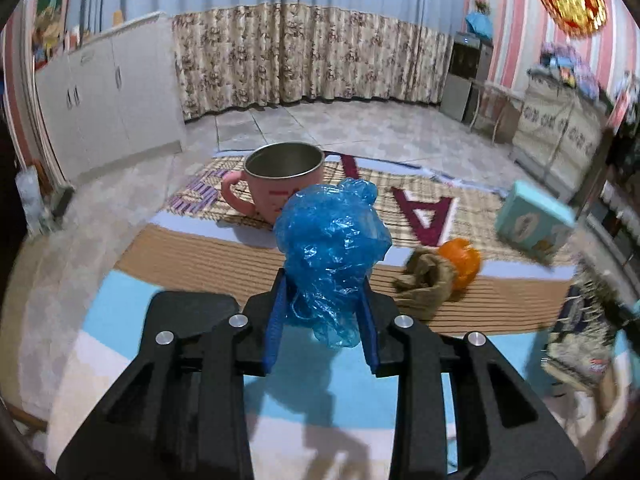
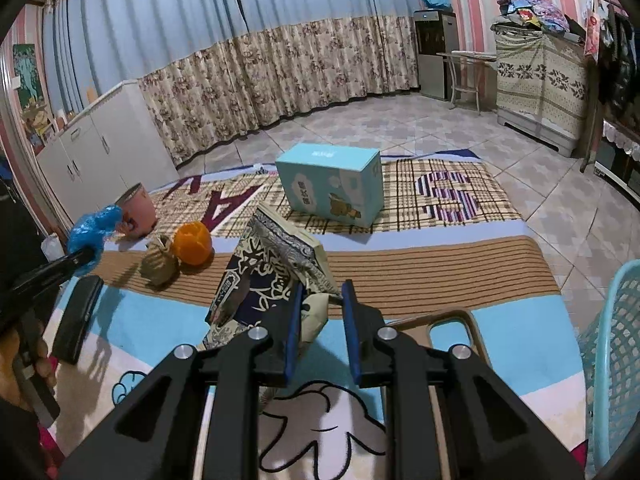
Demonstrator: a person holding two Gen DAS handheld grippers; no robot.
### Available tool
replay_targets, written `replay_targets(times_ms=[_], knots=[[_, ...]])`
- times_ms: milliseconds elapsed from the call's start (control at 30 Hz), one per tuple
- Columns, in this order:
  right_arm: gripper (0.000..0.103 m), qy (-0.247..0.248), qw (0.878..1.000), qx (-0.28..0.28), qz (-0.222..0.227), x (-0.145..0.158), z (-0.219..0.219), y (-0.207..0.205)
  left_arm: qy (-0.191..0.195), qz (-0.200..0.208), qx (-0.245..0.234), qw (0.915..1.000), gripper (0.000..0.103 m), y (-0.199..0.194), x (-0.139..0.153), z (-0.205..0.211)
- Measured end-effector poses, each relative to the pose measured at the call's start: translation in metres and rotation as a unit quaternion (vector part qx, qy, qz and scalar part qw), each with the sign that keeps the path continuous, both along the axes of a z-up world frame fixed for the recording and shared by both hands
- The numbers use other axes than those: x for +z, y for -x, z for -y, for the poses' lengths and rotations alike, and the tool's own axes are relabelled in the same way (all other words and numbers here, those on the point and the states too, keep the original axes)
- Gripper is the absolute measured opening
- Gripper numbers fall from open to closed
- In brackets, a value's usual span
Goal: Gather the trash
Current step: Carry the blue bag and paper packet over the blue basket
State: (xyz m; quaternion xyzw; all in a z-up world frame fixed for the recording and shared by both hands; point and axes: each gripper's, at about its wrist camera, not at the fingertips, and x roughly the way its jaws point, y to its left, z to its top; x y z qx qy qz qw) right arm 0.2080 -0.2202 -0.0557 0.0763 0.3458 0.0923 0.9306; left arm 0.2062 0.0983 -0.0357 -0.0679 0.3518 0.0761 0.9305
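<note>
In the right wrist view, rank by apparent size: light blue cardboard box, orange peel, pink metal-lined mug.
1. Light blue cardboard box, clearly largest.
2. Orange peel and pink metal-lined mug: look alike; mug partly hidden, unranked.

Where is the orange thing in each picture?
Left wrist view: the orange peel sits right of middle on the brown striped band of the mat, touching a crumpled brown paper.
Right wrist view: the orange peel sits left of middle, on the same band, beside the same paper.
Shared landmark: the pink cup, behind and left of the peel in both views.
</note>
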Motion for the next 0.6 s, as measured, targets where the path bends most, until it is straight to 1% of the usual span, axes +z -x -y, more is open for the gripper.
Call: replay_targets(times_ms=[33, 67, 200, 267, 500, 600], knots=[[0.02, -0.005, 1.0, -0.004, 0.002, 0.002, 0.005, 0.003, 0.006, -0.001, -0.002, 1.0, 0.031, 0.003, 0.003, 0.003], [0.02, -0.009, 1.0, -0.007, 0.003, 0.005, 0.009, 0.005, 0.002, -0.002, -0.003, 1.0, 0.031, 0.006, 0.006, 0.007], [0.02, -0.006, 1.0, -0.027, 0.013, 0.019, 0.033, 0.019, -0.025, -0.001, -0.029, 0.9993, 0.031, 0.019, 0.014, 0.037], [0.02, -0.004, 0.999, -0.042, 0.018, 0.027, 0.051, 0.027, -0.045, 0.003, -0.044, 0.998, 0.031, 0.027, 0.02, 0.058], [0.02, 0.015, 0.995, -0.089, 0.034, 0.051, 0.118, 0.058, -0.033, 0.014, -0.097, 0.9946, 0.031, 0.04, 0.039, 0.123], [0.02, 0.02, 0.993, -0.114, 0.039, 0.059, 0.155, 0.076, -0.023, 0.015, -0.124, 0.9919, 0.031, 0.045, 0.043, 0.157]])
